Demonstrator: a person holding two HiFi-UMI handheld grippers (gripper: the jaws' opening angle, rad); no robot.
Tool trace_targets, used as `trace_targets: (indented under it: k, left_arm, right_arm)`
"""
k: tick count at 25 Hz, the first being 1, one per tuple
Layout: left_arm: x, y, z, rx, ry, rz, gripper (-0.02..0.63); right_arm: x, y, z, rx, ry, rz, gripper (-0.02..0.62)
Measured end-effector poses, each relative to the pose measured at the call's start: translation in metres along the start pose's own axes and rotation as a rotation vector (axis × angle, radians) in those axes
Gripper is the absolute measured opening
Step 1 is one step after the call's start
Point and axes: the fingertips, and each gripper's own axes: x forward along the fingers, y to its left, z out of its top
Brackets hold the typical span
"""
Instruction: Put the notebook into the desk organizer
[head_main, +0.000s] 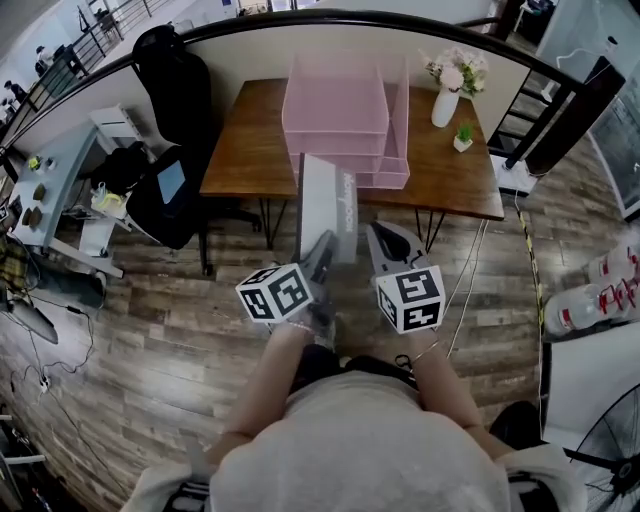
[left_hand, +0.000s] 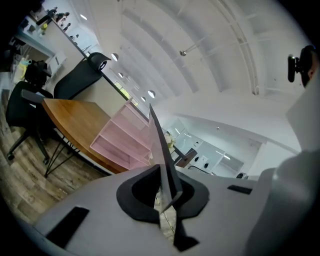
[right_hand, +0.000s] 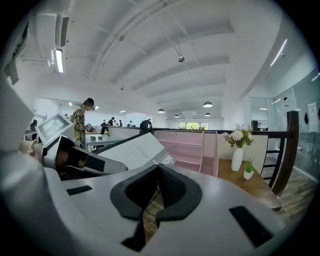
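A grey notebook (head_main: 328, 205) stands on edge in the air in front of the table, and my left gripper (head_main: 322, 247) is shut on its near lower edge. In the left gripper view the notebook (left_hand: 161, 145) rises thin and edge-on from between the jaws of that gripper (left_hand: 165, 192). The pink desk organizer (head_main: 345, 110) with open shelves stands on the wooden table (head_main: 245, 150), beyond the notebook. My right gripper (head_main: 383, 240) hovers just right of the notebook, shut and empty. The right gripper view shows its gripper (right_hand: 159, 175), with the notebook (right_hand: 135, 150) to the left and the organizer (right_hand: 192, 150) behind it.
A white vase of flowers (head_main: 446, 103) and a small potted plant (head_main: 463, 137) stand on the table right of the organizer. A black office chair (head_main: 168, 70) is at the table's left end. Wood floor lies between me and the table.
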Motion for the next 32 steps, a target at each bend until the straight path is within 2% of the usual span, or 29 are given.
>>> trace_targets:
  k: [12,15,19,26,32]
  left_arm:
    - [0.051,0.039,0.014,-0.121,0.087,-0.054,0.021]
    - [0.065,0.044,0.018,-0.188,0.105,-0.093,0.021]
    - [0.077,0.048,0.020,-0.313,0.112,-0.139,0.021]
    - [0.092,0.057,0.030,-0.370,0.128,-0.187,0.021]
    - [0.102,0.069,0.036,-0.412,0.133,-0.195,0.021]
  right_arm:
    - [0.053,-0.019,-0.009,0.036,0.026,-0.038,0.009]
    - [0.063,-0.026,-0.008,0.010,0.033,-0.062,0.009]
    - [0.073,-0.036,-0.011,0.025,0.044,-0.089,0.009]
    - [0.089,-0.043,-0.018,0.045,0.065,-0.115,0.009]
    - [0.098,-0.049,-0.014,0.056,0.059,-0.137,0.009]
